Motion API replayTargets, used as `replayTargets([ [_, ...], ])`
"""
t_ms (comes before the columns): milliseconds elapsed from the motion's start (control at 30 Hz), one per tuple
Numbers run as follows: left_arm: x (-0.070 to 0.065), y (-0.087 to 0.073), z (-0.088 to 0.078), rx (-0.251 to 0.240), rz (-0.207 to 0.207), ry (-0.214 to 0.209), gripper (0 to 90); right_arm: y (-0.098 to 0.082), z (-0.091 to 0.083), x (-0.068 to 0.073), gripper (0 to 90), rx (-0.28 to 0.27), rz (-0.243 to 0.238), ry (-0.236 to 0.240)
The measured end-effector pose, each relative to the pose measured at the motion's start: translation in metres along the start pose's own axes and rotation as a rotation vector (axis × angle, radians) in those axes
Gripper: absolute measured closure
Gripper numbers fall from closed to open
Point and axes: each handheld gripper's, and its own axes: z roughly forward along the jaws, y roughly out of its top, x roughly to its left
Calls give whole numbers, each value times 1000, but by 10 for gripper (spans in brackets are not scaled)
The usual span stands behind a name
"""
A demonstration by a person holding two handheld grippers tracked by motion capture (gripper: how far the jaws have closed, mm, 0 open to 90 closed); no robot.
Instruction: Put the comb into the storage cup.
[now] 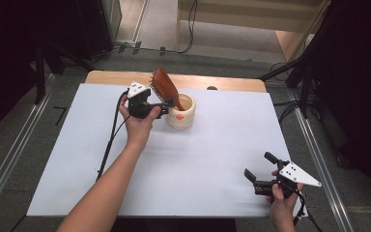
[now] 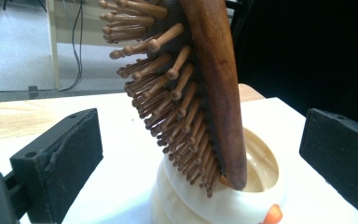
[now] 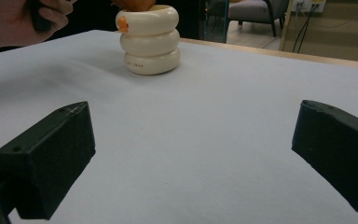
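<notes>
A brown wooden hairbrush [image 1: 164,87] stands handle-down in a cream ribbed cup [image 1: 182,112] at the back middle of the table, leaning left with its bristles facing left. The cup bears a small orange mark [image 1: 179,116]. My left gripper [image 1: 165,109] is open just left of the cup. In the left gripper view the hairbrush [image 2: 214,84] and the cup [image 2: 256,186] sit between the wide-apart jaws, touching neither. My right gripper [image 1: 258,164] is open and holds nothing, low over the front right of the table. Its own view has the cup [image 3: 150,39] far ahead.
A white sheet [image 1: 198,159] covers the table, with a strip of wooden tabletop [image 1: 212,82] along the far edge. Dark stands and cables [image 1: 294,72] flank the table. The hand on the left gripper [image 3: 23,18] is at the top left of the right gripper view.
</notes>
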Motion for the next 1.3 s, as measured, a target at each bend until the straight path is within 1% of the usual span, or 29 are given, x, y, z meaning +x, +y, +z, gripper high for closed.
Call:
replayTargets([
  [67,1,0,-4,-6,2,-3,0,0,0,0,0,0,-1,0],
  [133,1,-1,-8,-6,10,2,0,0,0,0,0,1,-1,-2],
  [300,3,-3,-17,-4,19,-1,0,0,0,1,0,3,1,-2],
  [433,3,-3,-23,-15,28,0,0,0,0,0,0,4,-4,-2],
  [500,3,-4,-26,-15,35,0,0,0,0,0,0,3,-3,-3],
  [600,1,-6,-30,-13,55,-3,0,0,0,0,0,4,-3,-3],
  [733,0,-8,-37,-23,49,-11,0,0,0,0,0,4,-4,-5],
  [833,-1,-7,-42,-25,55,-21,0,0,1,1,0,4,-6,-4],
  [1033,-2,-7,-53,-43,64,-25,0,0,1,1,0,5,-6,-5],
  [1133,-3,-9,-59,-44,81,-21,0,0,1,1,0,5,-7,-6],
  [1200,-2,-10,-63,-47,81,-27,0,0,1,1,0,6,-8,-6],
  [1300,-2,-12,-68,-47,94,-22,0,0,1,2,0,8,-8,-7],
])
